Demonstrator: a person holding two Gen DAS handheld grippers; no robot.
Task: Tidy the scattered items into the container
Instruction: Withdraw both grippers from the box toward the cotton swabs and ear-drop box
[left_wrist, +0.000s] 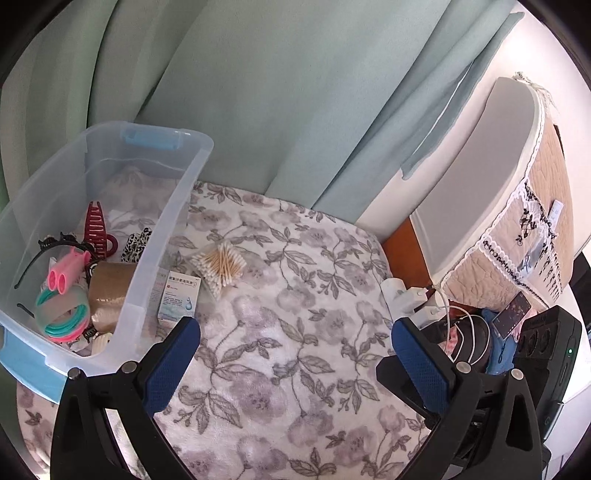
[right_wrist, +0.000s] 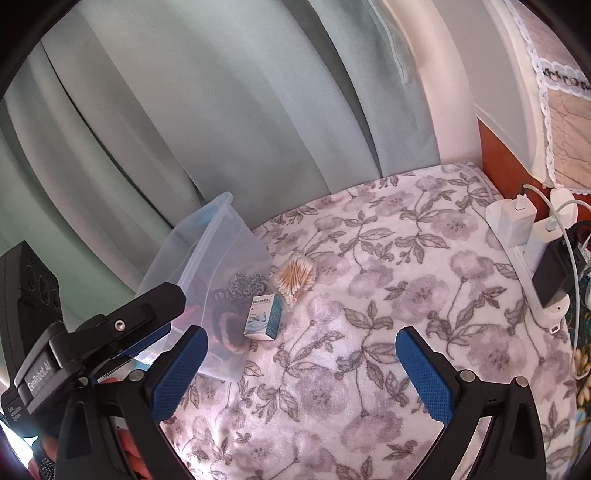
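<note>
A clear plastic bin (left_wrist: 173, 206) with blue handles sits at the left on a floral blanket (left_wrist: 295, 332). Inside lie a red hair clip (left_wrist: 96, 230), pink and green bangles (left_wrist: 68, 314), a brown tape roll (left_wrist: 109, 295) and other hair items. Next to the bin stand a small white and blue medicine box (left_wrist: 176, 297) and a bag of cotton swabs (left_wrist: 221, 266). My left gripper (left_wrist: 295, 332) is open and empty, nearer than the box. In the right wrist view my right gripper (right_wrist: 301, 345) is open and empty; the box (right_wrist: 264, 317), swabs (right_wrist: 295, 278) and bin (right_wrist: 207, 251) lie ahead left.
Green curtains (left_wrist: 258, 92) hang behind the bed. At the right edge are white chargers with cables (right_wrist: 517, 221), a black adapter (right_wrist: 556, 275), a phone (left_wrist: 511, 314) and a covered appliance (left_wrist: 517, 206). The other gripper's body (right_wrist: 92, 332) is at the left in the right wrist view.
</note>
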